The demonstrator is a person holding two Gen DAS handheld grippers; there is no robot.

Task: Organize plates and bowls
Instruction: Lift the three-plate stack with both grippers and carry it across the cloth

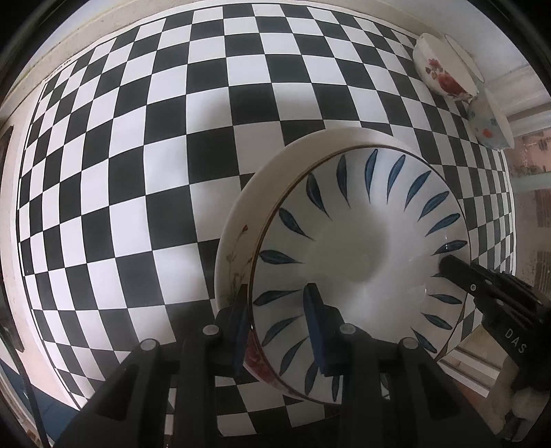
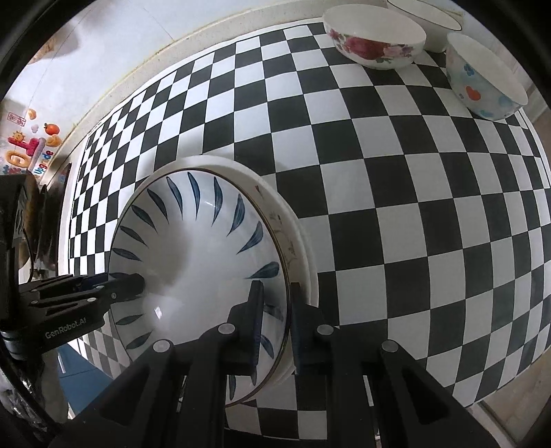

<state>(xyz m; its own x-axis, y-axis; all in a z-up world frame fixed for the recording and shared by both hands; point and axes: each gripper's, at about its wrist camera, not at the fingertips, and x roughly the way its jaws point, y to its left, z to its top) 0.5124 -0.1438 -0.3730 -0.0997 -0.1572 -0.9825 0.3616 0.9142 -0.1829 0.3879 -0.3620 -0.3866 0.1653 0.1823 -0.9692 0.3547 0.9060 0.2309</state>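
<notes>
A white bowl with blue leaf marks [image 1: 361,241] sits nested in a white dish with a red flower print [image 1: 241,220] over the checkered mat. My left gripper [image 1: 275,299] is shut on the near rim of the stack, one finger inside the bowl and one outside. My right gripper [image 2: 275,293] is shut on the opposite rim of the same blue leaf bowl [image 2: 193,248] and outer dish [image 2: 296,220]. Each gripper shows in the other's view: the right gripper [image 1: 451,267] and the left gripper [image 2: 134,284].
A rose-print bowl [image 2: 375,38], a pastel-spotted bowl [image 2: 482,79] and a white plate [image 2: 427,13] stand at the mat's far right corner; they also show in the left wrist view [image 1: 444,69]. The checkered mat [image 2: 413,206] spreads around. A wall with stickers [image 2: 31,144] is at left.
</notes>
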